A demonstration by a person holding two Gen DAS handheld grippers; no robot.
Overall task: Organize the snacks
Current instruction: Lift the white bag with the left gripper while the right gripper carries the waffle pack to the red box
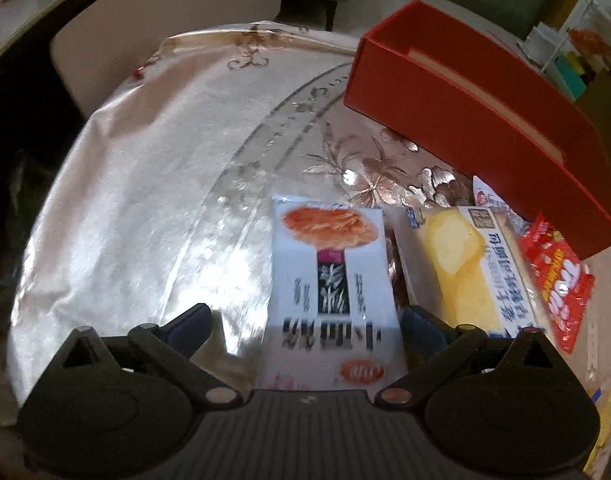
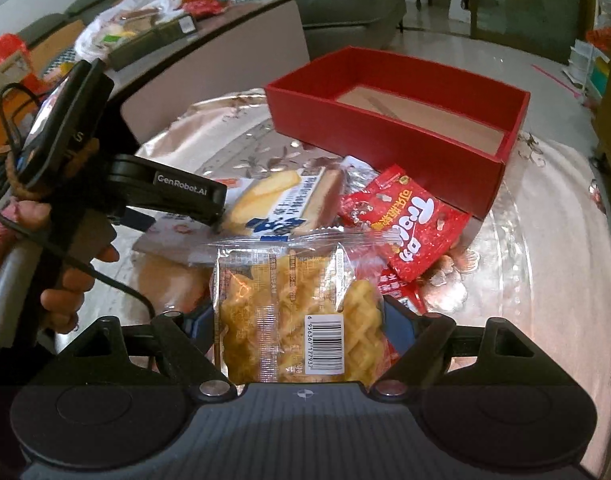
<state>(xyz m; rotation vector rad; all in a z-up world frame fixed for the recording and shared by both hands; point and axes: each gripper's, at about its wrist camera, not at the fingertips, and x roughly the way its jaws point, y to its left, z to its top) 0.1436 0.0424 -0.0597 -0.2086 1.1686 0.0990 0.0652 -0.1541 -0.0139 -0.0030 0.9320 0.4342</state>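
A white rice-cracker packet [image 1: 329, 272] lies flat on the table, and my left gripper [image 1: 307, 310] stands open above it. The right finger is near the packet's edge and the left finger is well off it. My right gripper [image 2: 297, 318] is shut on a clear packet of yellow lattice crackers [image 2: 289, 312], held above the snack pile. A yellow bread packet [image 1: 461, 256] [image 2: 281, 200] and a red candy packet [image 1: 557, 280] [image 2: 409, 224] lie beside the white one. Behind them stands an open red box [image 1: 485, 120] [image 2: 365, 124] with a bare brown bottom.
A shiny flowered tablecloth [image 1: 145, 184] covers the round table. A hand [image 2: 65, 284] holds the left gripper's handle at the left of the right wrist view. A chair back [image 1: 105, 48] stands beyond the far edge, and a cluttered side table [image 2: 145, 20] lies farther off.
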